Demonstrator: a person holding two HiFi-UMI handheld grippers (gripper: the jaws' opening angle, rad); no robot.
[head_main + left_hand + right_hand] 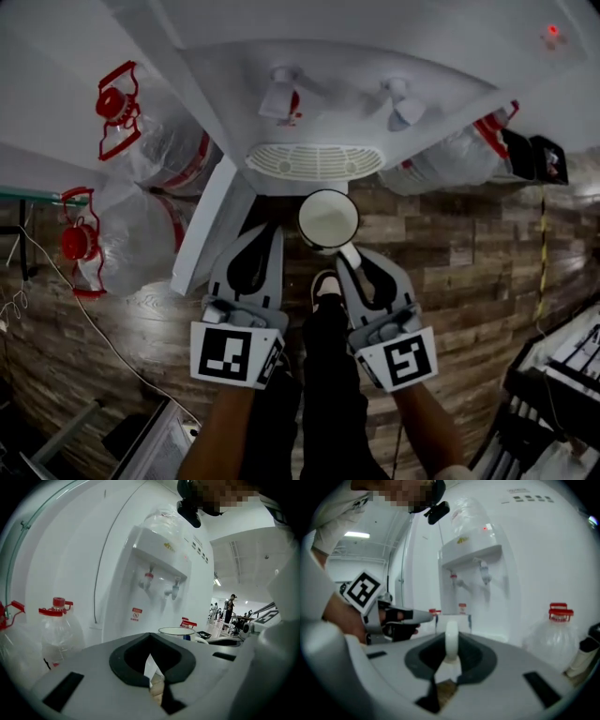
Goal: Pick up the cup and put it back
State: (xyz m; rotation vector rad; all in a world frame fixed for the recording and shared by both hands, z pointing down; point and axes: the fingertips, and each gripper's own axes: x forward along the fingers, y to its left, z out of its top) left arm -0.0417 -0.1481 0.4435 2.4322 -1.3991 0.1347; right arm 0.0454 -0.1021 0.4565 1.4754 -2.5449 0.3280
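Nearly level, right gripper (349, 254) fingers clamp the cup (328, 218) handle; left gripper (271, 231) fingers closed, empty.

A white water dispenser (319, 84) stands against a white wall (61, 550), its two taps above an oval drip grille (315, 161). The floor (450, 272) is brown wood-look planking. Large clear water bottles (155, 141) with red caps lie beside the dispenser on both sides. A ceiling light strip (357, 535) glows in the open hall behind, where a few people (230, 606) stand far off.
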